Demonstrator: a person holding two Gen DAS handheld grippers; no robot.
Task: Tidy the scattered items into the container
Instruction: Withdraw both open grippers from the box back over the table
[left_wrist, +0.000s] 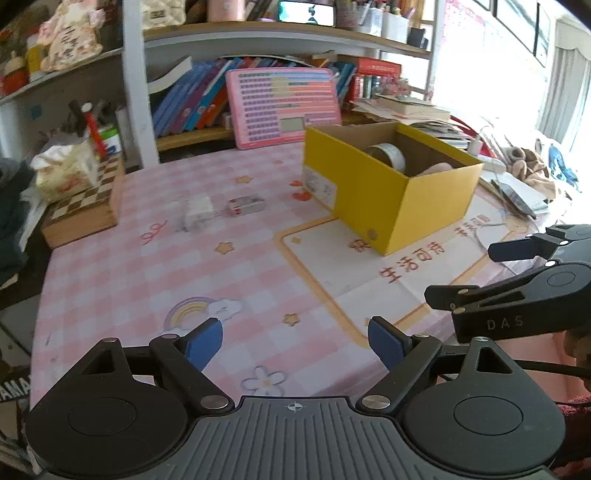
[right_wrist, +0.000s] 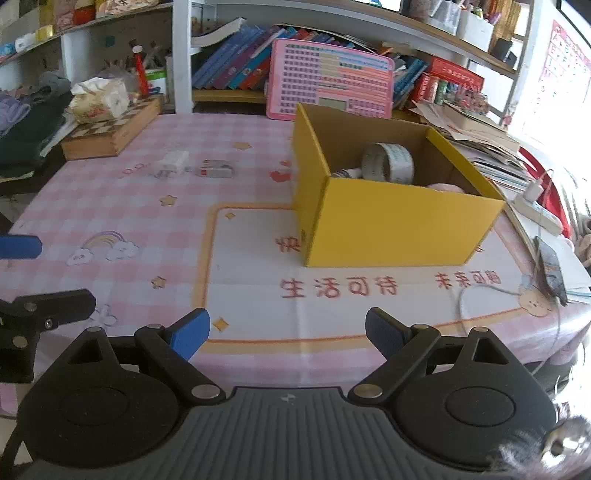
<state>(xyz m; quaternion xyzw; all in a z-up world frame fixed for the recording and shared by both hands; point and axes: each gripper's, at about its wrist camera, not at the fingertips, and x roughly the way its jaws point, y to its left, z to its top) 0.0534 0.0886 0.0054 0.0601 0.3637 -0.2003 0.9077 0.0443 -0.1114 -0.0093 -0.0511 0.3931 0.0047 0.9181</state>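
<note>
- The left gripper (left_wrist: 295, 341) hovers low over the near edge of the pink checked tablecloth (left_wrist: 155, 266), its blue-padded fingers (left_wrist: 205, 347) spread wide apart with nothing between them.
- The right gripper (right_wrist: 288, 332) hangs beside it, fingers likewise wide apart and empty; in the left wrist view it pokes in at about 3 o'clock (left_wrist: 517, 280).
- The yellow box (right_wrist: 399, 225) stands open on the cloth, at about 1 o'clock from both grippers, partly on the white printed panel (right_wrist: 332, 306).
- Inside the box a roll of tape (right_wrist: 388, 162) stands on edge against the far wall, with a small pale object (right_wrist: 347, 172) touching its left side and something pinkish (right_wrist: 445, 187) near the front wall; I cannot tell what those two are.
- Two items lie out on the cloth at about 11 o'clock, well apart from the box: a white packet (left_wrist: 199, 212) and, just beside it to the right, a small red-and-white box (left_wrist: 245, 206).
- A checkered wooden board (right_wrist: 110, 129) sits at the far left edge of the table with a tissue pack (right_wrist: 99, 101) resting on it.
- A pink chart board (right_wrist: 330, 79) leans against the bookshelf behind the yellow box.
</note>
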